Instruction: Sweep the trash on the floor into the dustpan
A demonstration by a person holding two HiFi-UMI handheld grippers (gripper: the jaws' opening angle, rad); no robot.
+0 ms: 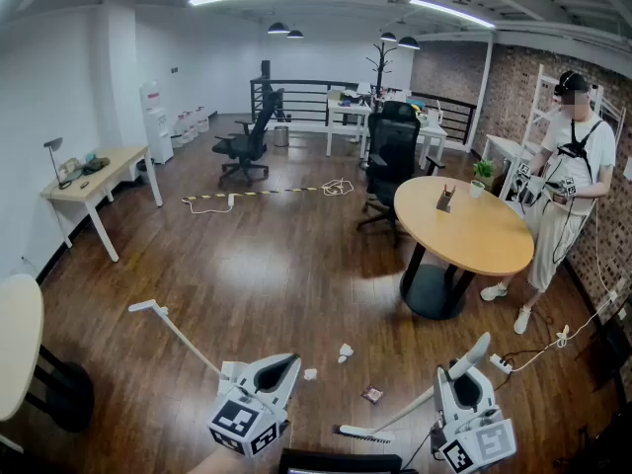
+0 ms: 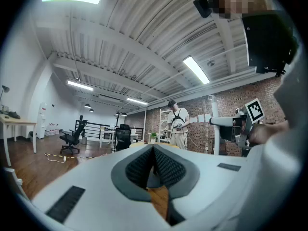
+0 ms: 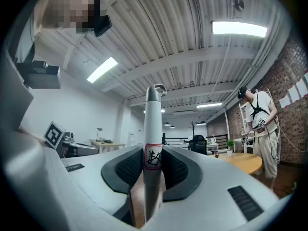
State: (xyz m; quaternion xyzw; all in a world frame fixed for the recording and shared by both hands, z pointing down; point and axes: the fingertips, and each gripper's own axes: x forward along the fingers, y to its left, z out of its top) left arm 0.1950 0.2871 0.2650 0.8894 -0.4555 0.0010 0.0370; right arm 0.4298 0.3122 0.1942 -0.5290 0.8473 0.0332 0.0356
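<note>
Three pieces of trash are noted on the dark wood floor, near one another: a crumpled white scrap, a smaller white scrap to its lower left, and a dark reddish wrapper nearest the broom. The broom is held tilted, its bristle head low at the floor just below the wrapper. Its pale handle is run up and right through the right gripper, whose jaws are closed on it at a red-bordered label. The dustpan, dark, is glimpsed at the bottom edge. Its long white handle is seen slanting up-left past the left gripper, bent over at the top end.
</note>
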